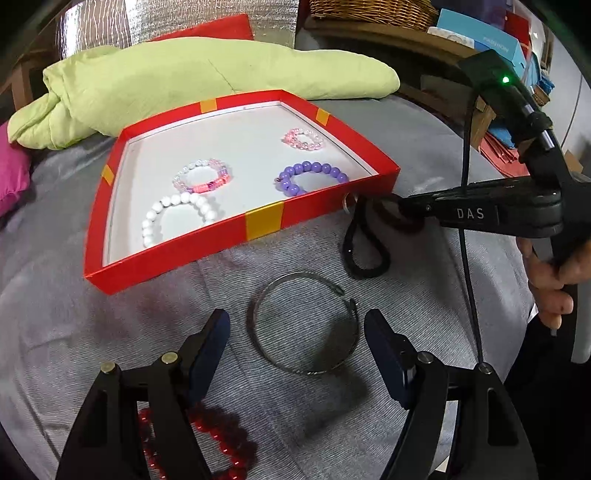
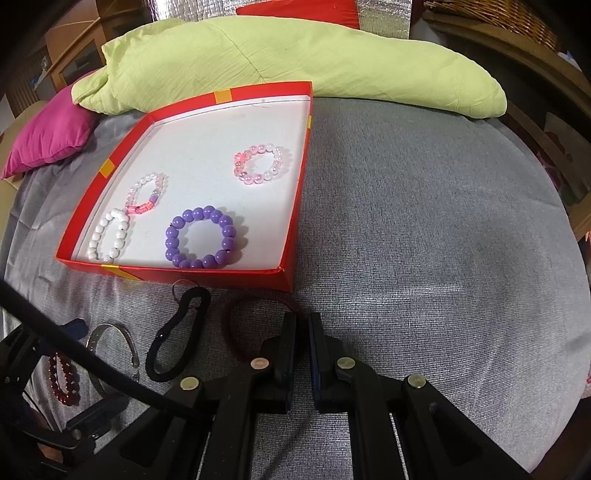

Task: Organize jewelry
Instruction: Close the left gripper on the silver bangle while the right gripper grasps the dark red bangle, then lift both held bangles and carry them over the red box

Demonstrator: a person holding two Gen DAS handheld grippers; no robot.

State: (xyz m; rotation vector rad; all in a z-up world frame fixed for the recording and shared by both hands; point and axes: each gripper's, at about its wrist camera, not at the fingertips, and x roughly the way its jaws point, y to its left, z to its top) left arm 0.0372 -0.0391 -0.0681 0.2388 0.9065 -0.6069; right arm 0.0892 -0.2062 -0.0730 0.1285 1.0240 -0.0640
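Observation:
A red tray [image 1: 184, 251] [image 2: 221, 277] on grey cloth holds white [image 1: 159, 210], mixed pink-white [image 1: 201, 188], purple [image 1: 314, 168] [image 2: 203, 262] and pale pink [image 1: 291, 137] [image 2: 258, 179] bead bracelets. In front of it lie a metal bangle [image 1: 306, 371] [image 2: 103, 328], a black clip loop [image 1: 365, 269] [image 2: 159, 377] and a red bead bracelet [image 1: 221, 439] [image 2: 51, 369]. My left gripper [image 1: 297, 343] is open, its fingers either side of the bangle and not touching it. My right gripper [image 2: 304, 328] [image 1: 400, 212] is shut on the edge of a dark red band [image 2: 231, 332] by the tray's near corner.
A green pillow [image 1: 184, 81] [image 2: 295, 62] lies behind the tray and a magenta cushion [image 2: 48, 136] to its left. A wicker basket [image 1: 369, 14] and blue boxes [image 1: 491, 40] stand at the back right. A black cable [image 1: 467, 229] hangs past the right gripper. Bare grey cloth [image 2: 424, 240] spreads right of the tray.

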